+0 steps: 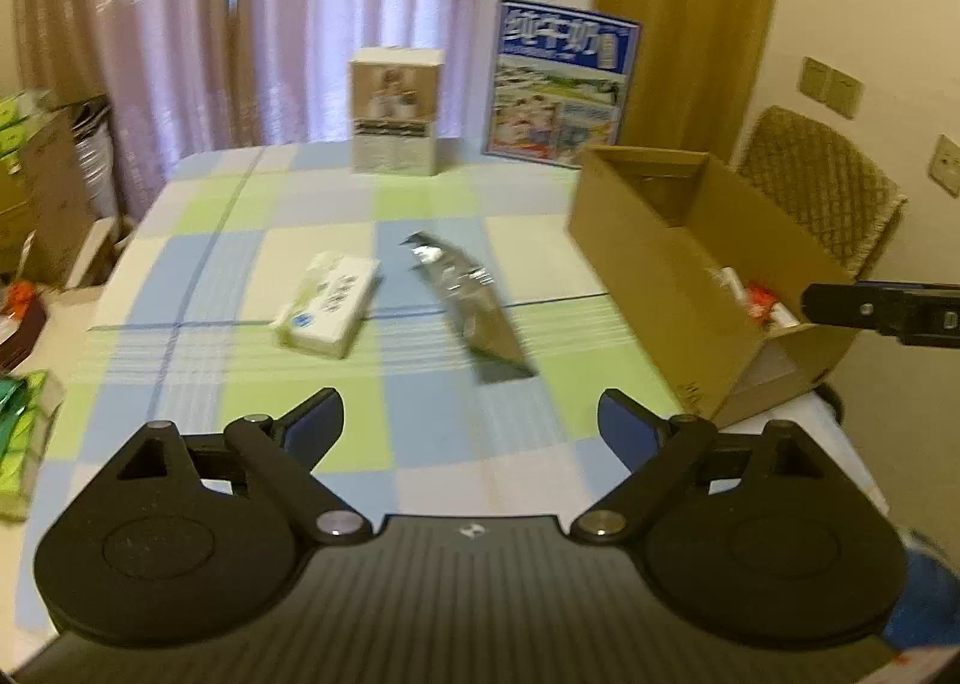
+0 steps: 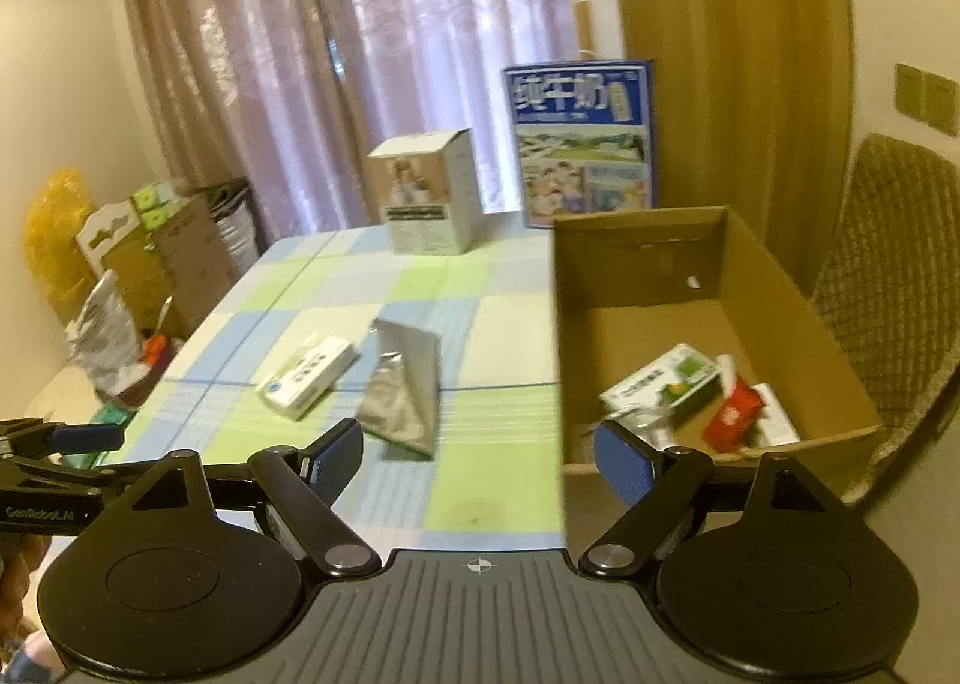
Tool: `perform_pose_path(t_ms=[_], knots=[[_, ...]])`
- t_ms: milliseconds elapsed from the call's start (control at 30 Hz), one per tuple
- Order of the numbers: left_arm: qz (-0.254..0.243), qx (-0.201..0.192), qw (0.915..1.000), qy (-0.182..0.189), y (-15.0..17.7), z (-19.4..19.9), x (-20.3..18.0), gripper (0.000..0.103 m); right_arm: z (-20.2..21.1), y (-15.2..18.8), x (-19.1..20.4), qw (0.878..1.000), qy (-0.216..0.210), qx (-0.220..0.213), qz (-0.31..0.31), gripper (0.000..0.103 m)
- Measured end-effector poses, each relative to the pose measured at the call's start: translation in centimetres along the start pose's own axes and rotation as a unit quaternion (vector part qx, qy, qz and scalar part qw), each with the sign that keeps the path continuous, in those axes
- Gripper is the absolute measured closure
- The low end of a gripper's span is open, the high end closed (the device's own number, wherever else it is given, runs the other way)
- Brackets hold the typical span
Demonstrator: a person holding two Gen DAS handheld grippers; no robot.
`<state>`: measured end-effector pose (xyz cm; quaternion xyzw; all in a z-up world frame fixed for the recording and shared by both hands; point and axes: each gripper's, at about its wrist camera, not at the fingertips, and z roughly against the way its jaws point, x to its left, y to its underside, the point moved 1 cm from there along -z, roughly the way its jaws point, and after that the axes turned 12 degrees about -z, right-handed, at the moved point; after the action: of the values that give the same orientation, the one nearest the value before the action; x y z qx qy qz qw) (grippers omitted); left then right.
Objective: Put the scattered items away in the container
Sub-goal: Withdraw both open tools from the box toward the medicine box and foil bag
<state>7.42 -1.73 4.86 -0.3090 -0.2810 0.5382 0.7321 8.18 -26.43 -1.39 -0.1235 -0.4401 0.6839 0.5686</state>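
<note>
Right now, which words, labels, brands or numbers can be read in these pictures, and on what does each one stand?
"纯牛奶": large white characters across the top of the blue carton standing at the far table edge.
"GenRobot.AI": white print, somewhat blurred, on the left gripper's black body in the right wrist view.
White tissue pack: print too blurred.
Beige box: dark label band unreadable.
Packets in the cardboard box: too blurred.

Soft daylight is coming through the curtains [image 1: 312, 24] far beyond the fingers, and it is giving both pictures a warm yellow tint. The whole scene is looking blurred, most on the pouch [image 1: 468, 306] ahead of the fingers. The fisheye lens is bending the edges, and the corners are going dark.
</note>
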Motion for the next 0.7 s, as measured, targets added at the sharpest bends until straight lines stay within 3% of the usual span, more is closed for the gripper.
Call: perform_pose_path(t_ms=[333,700], knots=[[0.03,0.021,0.9988,-0.032,3.5,1.9,3.6,0.003,-1.1,2.1,2.6,0.999,-0.018,0.028,0.016,0.015],[0.049,0.029,0.9977,-0.036,4.8,1.7,5.1,0.002,-2.1,3.0,3.5,0.999,-0.016,0.043,0.024,0.011]])
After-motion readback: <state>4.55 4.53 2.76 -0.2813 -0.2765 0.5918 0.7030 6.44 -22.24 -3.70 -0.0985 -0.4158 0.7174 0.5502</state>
